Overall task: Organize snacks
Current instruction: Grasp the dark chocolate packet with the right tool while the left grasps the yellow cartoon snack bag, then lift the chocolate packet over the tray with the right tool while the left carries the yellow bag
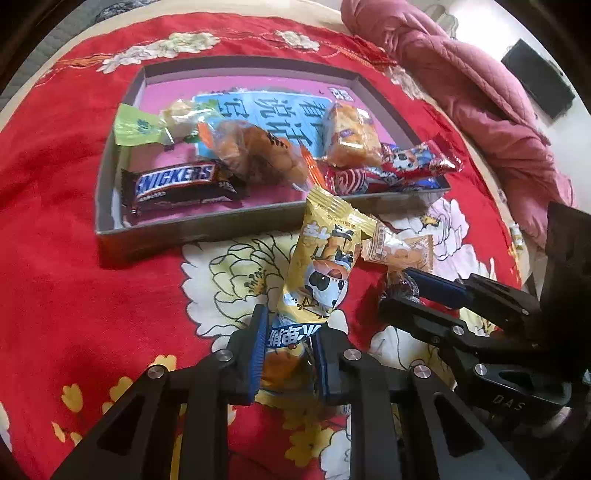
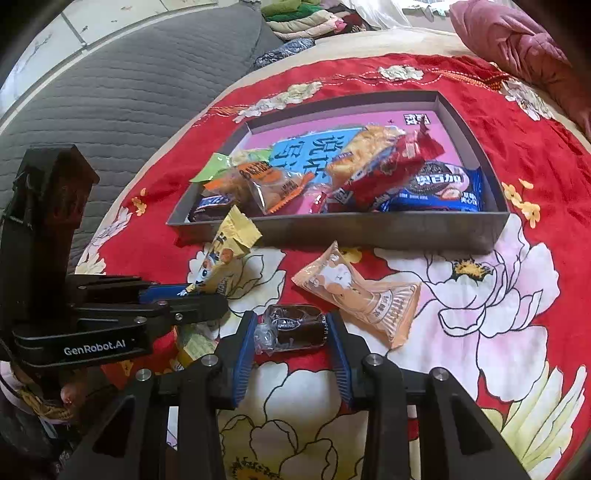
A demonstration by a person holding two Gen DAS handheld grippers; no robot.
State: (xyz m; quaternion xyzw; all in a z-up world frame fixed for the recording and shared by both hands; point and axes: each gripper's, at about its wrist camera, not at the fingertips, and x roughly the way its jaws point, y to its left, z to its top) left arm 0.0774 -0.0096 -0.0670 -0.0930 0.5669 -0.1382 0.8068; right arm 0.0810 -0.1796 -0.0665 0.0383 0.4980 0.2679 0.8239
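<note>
My left gripper [image 1: 290, 343] is shut on the lower end of a yellow snack packet [image 1: 321, 266] with a cartoon cow, which stands up toward the grey cardboard tray [image 1: 184, 229]. In the right wrist view the same packet [image 2: 229, 254] sticks out of the left gripper [image 2: 207, 293]. My right gripper [image 2: 291, 332] is shut on a small dark brown cake packet [image 2: 295, 326] lying on the cloth. A peach packet [image 2: 358, 295] lies just right of it. The tray [image 2: 369, 229] holds a Snickers bar [image 1: 177, 181], a blue Oreo pack [image 2: 439, 188] and several other snacks.
A red flowered cloth [image 1: 74, 258] covers the round surface. A pink padded jacket [image 1: 461, 74] lies beyond the tray at the right. A grey quilted cushion [image 2: 110, 92] runs along the left, with folded clothes [image 2: 306, 18] behind it.
</note>
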